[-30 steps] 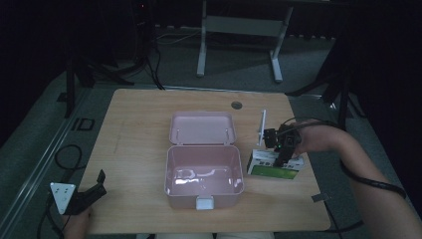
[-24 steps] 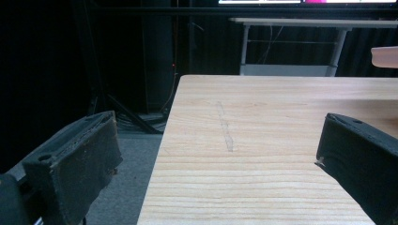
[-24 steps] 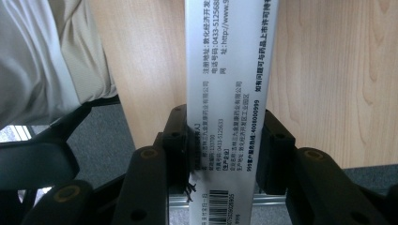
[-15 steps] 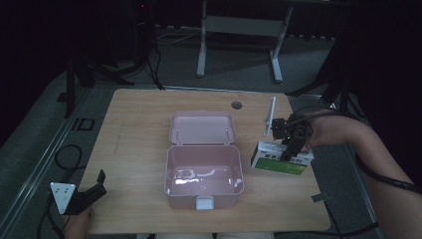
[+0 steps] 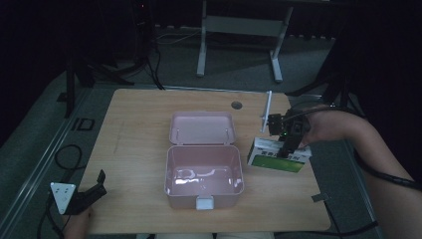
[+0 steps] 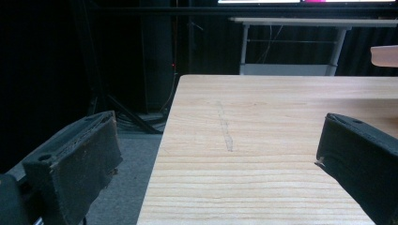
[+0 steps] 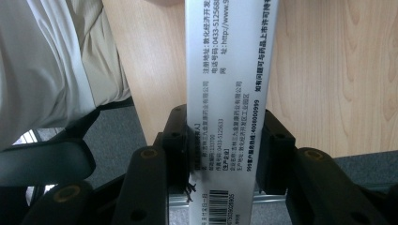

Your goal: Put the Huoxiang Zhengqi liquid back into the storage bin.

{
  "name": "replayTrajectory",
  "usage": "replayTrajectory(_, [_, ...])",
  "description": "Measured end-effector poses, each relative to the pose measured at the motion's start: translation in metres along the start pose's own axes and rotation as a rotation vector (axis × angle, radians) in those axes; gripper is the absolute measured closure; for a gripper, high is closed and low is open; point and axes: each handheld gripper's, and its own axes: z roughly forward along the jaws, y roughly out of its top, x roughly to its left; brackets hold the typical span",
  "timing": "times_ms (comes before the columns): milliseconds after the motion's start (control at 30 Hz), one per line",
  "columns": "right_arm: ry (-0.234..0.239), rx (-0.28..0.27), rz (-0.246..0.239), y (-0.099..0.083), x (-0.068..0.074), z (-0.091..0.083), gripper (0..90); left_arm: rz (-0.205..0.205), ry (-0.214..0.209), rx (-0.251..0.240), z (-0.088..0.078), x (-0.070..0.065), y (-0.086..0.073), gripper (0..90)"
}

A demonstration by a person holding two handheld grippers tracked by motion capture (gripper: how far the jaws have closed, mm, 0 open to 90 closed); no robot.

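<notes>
Gripping the carton [image 5: 278, 155] across its width, the right tool [image 5: 288, 149] sat at three o'clock from the pink box [image 5: 204, 178], probably clear of the tabletop [image 5: 139, 129]; the left tool [image 5: 92, 191] gaped wide, far off.

Black two-jaw tool [image 7: 220, 154] — brass screws; black cable [image 5: 383, 172]

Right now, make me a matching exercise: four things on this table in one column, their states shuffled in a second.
1. pink box
2. white and green carton
3. left claw
4. right claw

a. open, holding nothing
b. lid folded back, nothing inside
c. clamped between two jaws
d. shut on a carton

Pairs: 1-b, 2-c, 3-a, 4-d
</notes>
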Motion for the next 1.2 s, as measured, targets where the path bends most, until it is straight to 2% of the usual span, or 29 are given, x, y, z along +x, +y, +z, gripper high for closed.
replayTrajectory(767, [0.004,-0.005,-0.097,0.061,0.014,-0.001,61.9,-0.001,0.001,-0.006,0.000,0.000,0.000,0.4])
replayTrajectory(933, [0.007,0.017,-0.117,0.078,0.019,0.003,62.0,-0.004,-0.001,-0.005,0.000,0.000,0.000,0.4])
replayTrajectory(1200, [0.023,0.023,-0.152,0.103,0.025,0.007,62.0,0.001,-0.003,-0.006,-0.001,0.000,0.000,0.4])
